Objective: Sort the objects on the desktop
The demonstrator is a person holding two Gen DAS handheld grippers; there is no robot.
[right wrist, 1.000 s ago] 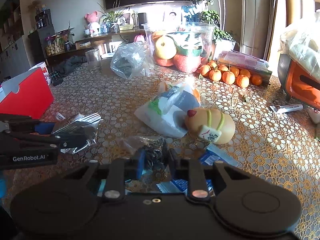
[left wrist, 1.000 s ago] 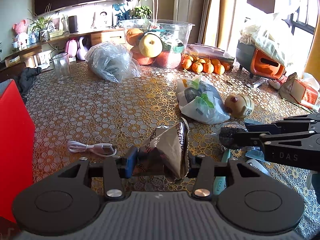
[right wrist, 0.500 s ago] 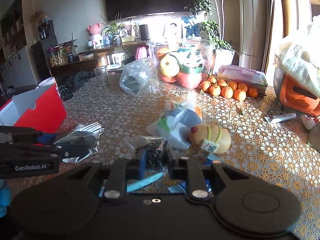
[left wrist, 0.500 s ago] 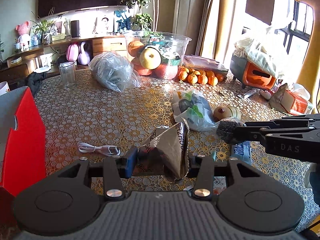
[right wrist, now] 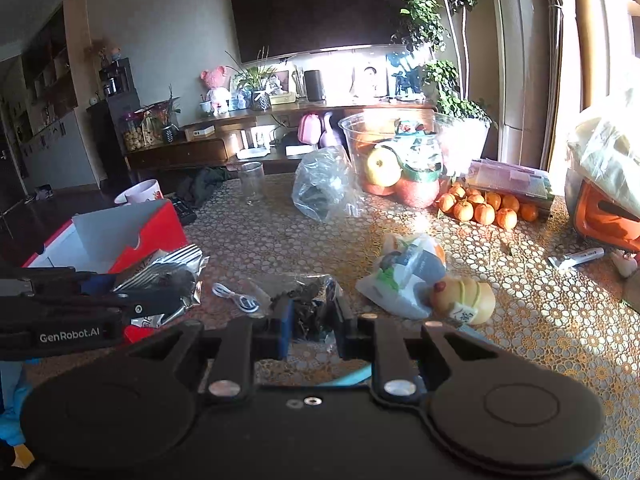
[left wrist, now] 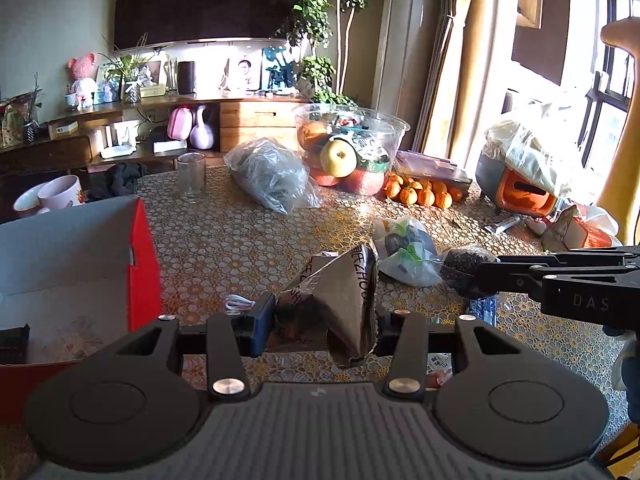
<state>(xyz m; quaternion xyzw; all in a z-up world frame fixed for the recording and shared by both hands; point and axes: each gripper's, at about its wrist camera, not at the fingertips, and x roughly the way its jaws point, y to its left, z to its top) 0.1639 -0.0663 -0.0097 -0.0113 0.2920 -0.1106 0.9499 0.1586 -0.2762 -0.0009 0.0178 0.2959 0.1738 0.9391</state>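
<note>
Moved since a second ago: both your grippers have risen off the table with their loads, and the red box has come further into sight at the table's left edge.

Left wrist view.
- Item: left gripper. Its jaws pinch a crumpled foil snack bag, which hangs clear of the table.
- Item: red box, open, at the left edge, just left of your gripper; some things already lie inside.
- Item: right gripper, reaching in from the right edge, closed on a clear bag of dark bits.
- Item: white cable, lying on the table just behind your left jaw.

Right wrist view.
- Item: right gripper. Its jaws are pressed tight on the clear bag of dark bits, held above the cloth.
- Item: foil snack bag, seen from the side in your left gripper, just beside the red box.
- Item: white plastic bag and a yellow toy, unsorted, mid-table.

Step in hand, as judged: carrying two picked items to the box. Next move calls for bringing each bag over the box's open top, the left one first since it is nearer, and letting go only once it is inside the rim.
</note>
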